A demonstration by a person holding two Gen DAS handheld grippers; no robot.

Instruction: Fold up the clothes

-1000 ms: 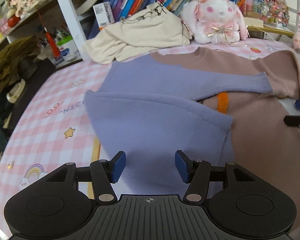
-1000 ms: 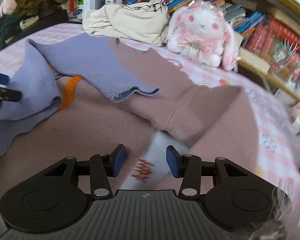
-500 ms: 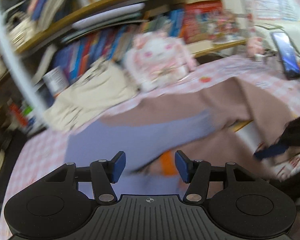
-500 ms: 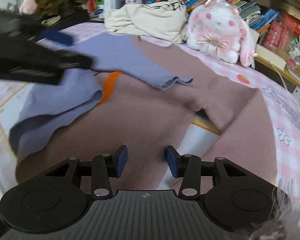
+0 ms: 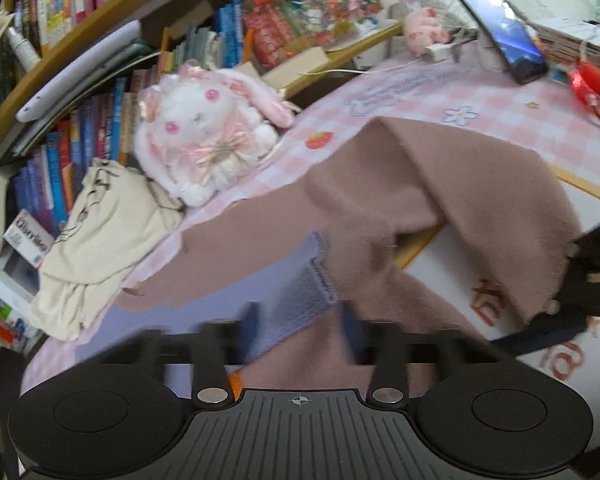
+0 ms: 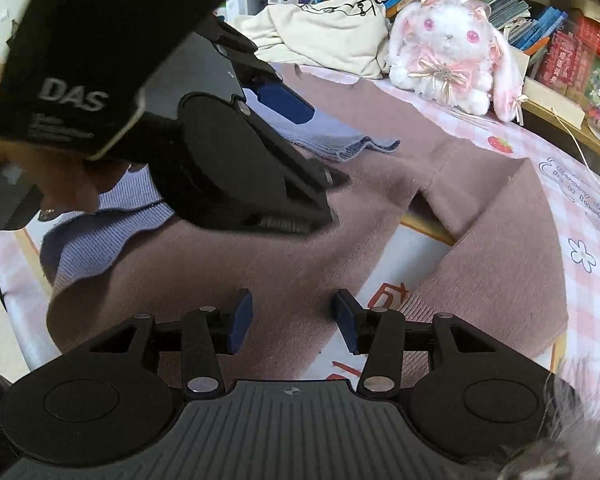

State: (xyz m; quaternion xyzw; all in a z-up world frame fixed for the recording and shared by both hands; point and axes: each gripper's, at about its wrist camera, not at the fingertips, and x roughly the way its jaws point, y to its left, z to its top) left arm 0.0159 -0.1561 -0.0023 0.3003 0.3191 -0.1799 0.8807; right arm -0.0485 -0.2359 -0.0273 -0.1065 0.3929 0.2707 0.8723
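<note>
- Brown-and-lilac sweater (image 5: 380,288) lay spread on the pink checked cloth (image 5: 452,92), its lilac sleeve (image 5: 300,292) folded across the chest.
- A second before, my left gripper (image 5: 298,330) stood wide over the lilac side; since then it had swung across to the sleeve's cuff.
- Its jaws were closing — blurred in its own view, with the cuff lying between them; I could not tell whether the pads had bitten yet.
- My right gripper (image 6: 292,322) had hardly moved — jaws open over the brown hem, nothing in them.
- By my reckoning the lilac sleeve was done with or being adjusted, and the brown sleeve (image 6: 488,200) remained to fold in.
- Bunny (image 6: 448,52) and cream garment (image 6: 324,36) sat beyond, near the books.
</note>
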